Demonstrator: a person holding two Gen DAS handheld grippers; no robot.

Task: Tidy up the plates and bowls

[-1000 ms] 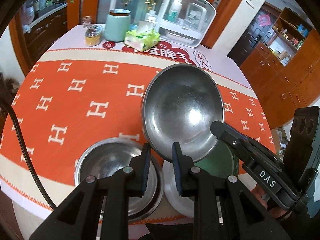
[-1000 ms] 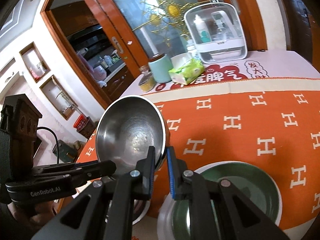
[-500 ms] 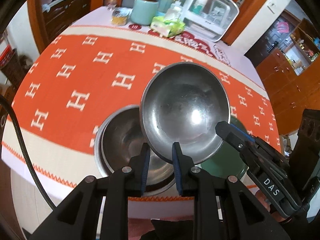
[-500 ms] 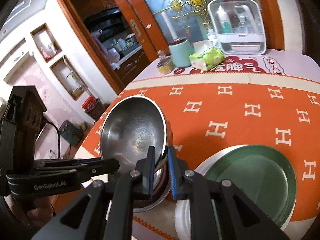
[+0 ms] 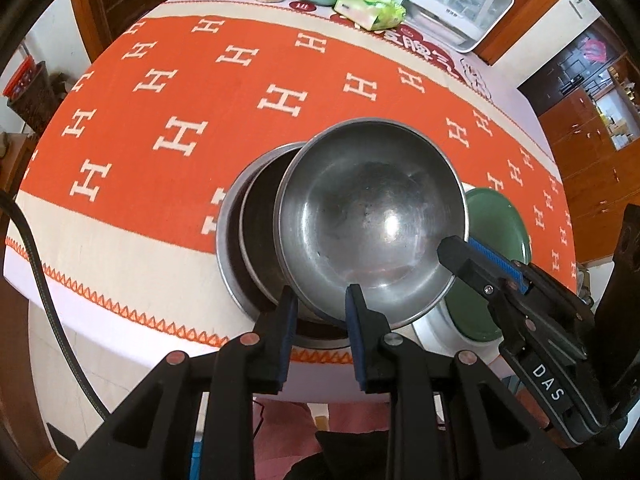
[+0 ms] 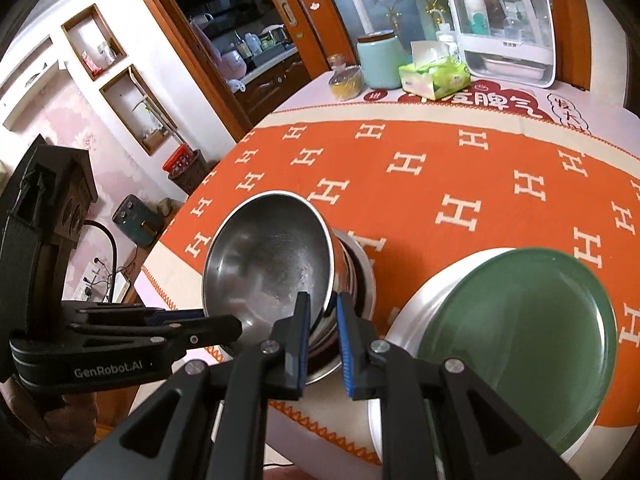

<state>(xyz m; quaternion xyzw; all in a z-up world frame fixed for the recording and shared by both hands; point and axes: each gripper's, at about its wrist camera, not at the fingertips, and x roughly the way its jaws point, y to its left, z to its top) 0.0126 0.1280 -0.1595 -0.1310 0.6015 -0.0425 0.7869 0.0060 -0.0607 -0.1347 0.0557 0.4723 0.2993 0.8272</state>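
Item one, my left gripper (image 5: 320, 304): fingers narrow, blue ribbed pads clamped on the near rim of the steel bowl (image 5: 372, 216). Item two, my right gripper (image 6: 322, 312): fingers likewise narrow, pinching the same bowl's rim (image 6: 268, 264) on its other side, so I hold it with both. Against the earlier frames, the bowl has come down and across: a second ago it hung tilted between the larger steel bowl and the plates; now it sits tipped, partly inside that larger steel bowl (image 5: 248, 240), whose rim shows only as a crescent on the left. Materials: held bowl is brushed stainless steel, round, deep, scuffed and dull inside with one bright glare spot; the lower bowl is the same metal, wider, dark inside with a flat flared lip. Just beside them on the right, a glossy green plate (image 6: 520, 336) lies on a white plate (image 6: 404, 320), both round. All rest near the front edge of the bench (image 5: 120, 248), covered by an orange cloth with white H motifs, cream border and zigzag stitching. Far edge: mint jar (image 6: 378, 60), small glass jar with yellow contents (image 6: 345, 78), green tissue pack (image 6: 434, 76), white clear-fronted case (image 6: 504, 28).
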